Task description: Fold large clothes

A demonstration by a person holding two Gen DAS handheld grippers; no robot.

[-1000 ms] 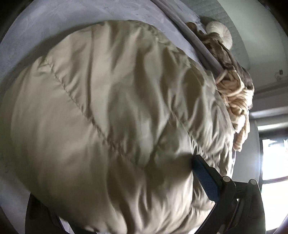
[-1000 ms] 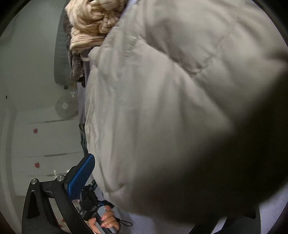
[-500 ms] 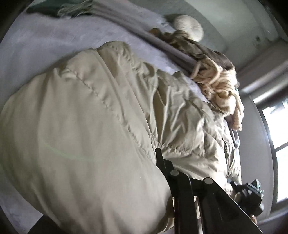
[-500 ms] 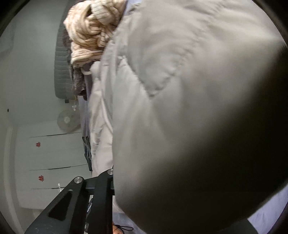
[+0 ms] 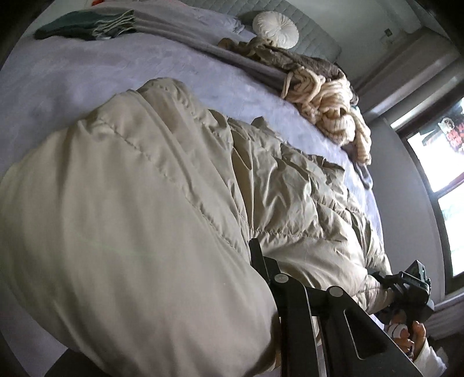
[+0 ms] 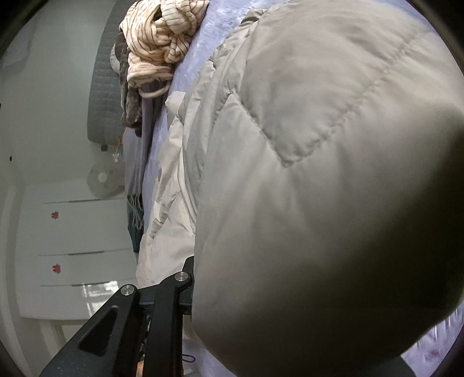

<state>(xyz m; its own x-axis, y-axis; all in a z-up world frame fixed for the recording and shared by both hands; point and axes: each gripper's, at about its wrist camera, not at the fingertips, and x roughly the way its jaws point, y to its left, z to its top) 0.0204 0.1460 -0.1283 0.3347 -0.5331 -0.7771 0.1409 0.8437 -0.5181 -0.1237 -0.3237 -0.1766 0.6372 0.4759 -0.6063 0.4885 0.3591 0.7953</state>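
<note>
A beige quilted puffer jacket (image 5: 179, 203) lies on the lavender bed (image 5: 72, 75) and fills most of both views; it also shows in the right wrist view (image 6: 304, 145). My left gripper (image 5: 255, 252) is shut on a fold of the jacket, which bulges over its fingers and hides the tips. My right gripper (image 6: 191, 266) is shut on another part of the jacket, the puffy cloth covering its tips. In the left wrist view the right gripper (image 5: 406, 287) and the hand holding it show at the jacket's far edge.
A pile of cream striped knitwear (image 5: 327, 107) and brown cloth lies at the bed's far side, also in the right wrist view (image 6: 159, 43). A folded dark green garment (image 5: 84, 26), a grey blanket (image 5: 188, 37) and a round white cushion (image 5: 275, 29) lie near the headboard. White drawers (image 6: 81, 249) stand beside the bed.
Both grippers closed on the jacket, their blue pads no longer visible. The left view tilted up, showing more of the bed. The jacket bunched up closer to both cameras.
</note>
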